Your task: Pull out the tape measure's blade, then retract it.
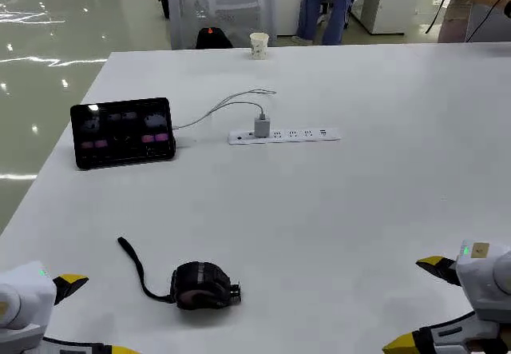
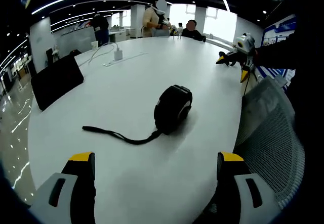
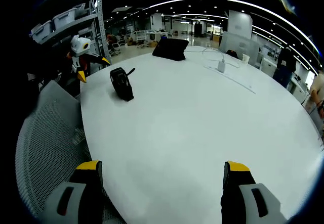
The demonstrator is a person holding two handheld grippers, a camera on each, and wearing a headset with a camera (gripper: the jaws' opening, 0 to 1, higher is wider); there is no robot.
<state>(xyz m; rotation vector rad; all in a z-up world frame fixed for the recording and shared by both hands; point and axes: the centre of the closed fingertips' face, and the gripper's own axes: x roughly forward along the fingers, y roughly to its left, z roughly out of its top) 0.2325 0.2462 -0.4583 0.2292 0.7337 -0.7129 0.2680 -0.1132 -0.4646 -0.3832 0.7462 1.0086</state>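
A black tape measure lies on the white table near the front edge, its black wrist strap trailing to the left. In the left gripper view the tape measure rests a short way ahead of the open jaws, blade fully inside. My left gripper hangs at the front left corner, open and holding nothing. My right gripper sits open at the front right, far from the tape measure. Each gripper appears in the other's view: right gripper, left gripper.
A dark tablet stands at the back left. A white power strip with a charger and cable lies mid-table. A paper cup stands at the far edge. People stand beyond the table. A mesh chair back is close by.
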